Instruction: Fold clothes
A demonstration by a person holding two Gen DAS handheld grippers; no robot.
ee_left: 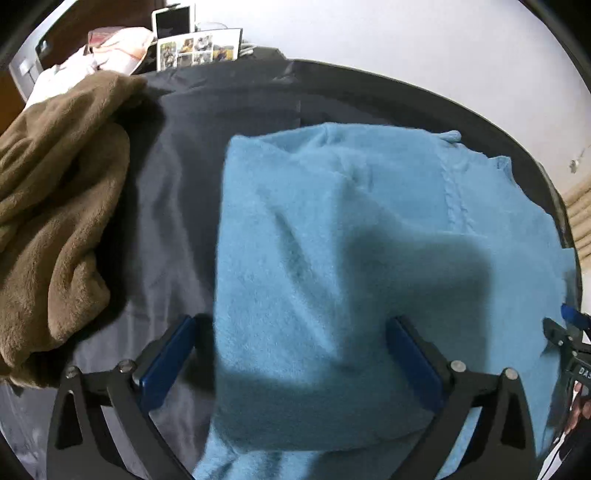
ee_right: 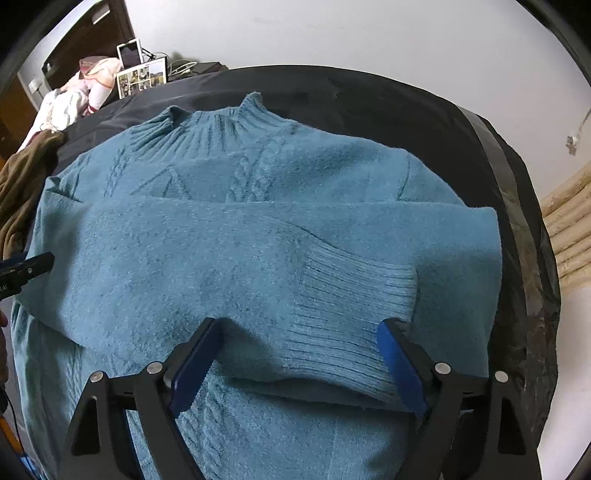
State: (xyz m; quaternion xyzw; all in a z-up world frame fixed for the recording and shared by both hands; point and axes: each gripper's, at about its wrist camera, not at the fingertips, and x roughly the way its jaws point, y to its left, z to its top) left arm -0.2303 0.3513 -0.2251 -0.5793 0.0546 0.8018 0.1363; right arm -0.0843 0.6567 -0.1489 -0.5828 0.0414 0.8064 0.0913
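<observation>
A fluffy blue knit sweater [ee_right: 258, 240] lies face up on a dark sheet [ee_left: 166, 184], its ribbed collar [ee_right: 214, 122] at the far end. One sleeve is folded across the body, and its ribbed cuff [ee_right: 351, 306] lies between the fingers of my right gripper [ee_right: 298, 324]. Those jaws stand wide apart and do not pinch the cuff. My left gripper [ee_left: 292, 319] is open too, pointing down over the sweater's [ee_left: 332, 221] folded left edge, which lies loose between its blue pads. Each gripper shows at the edge of the other's view: the right gripper [ee_left: 569, 332], the left gripper [ee_right: 33, 269].
A crumpled brown fleece [ee_left: 55, 221] lies on the sheet left of the sweater. At the far left corner are pink-white cloth [ee_left: 110, 48], a photo collage [ee_left: 199, 48] and a tablet [ee_left: 173, 20]. A white wall [ee_left: 406, 44] runs behind, and the surface's dark edge [ee_right: 517, 221] curves on the right.
</observation>
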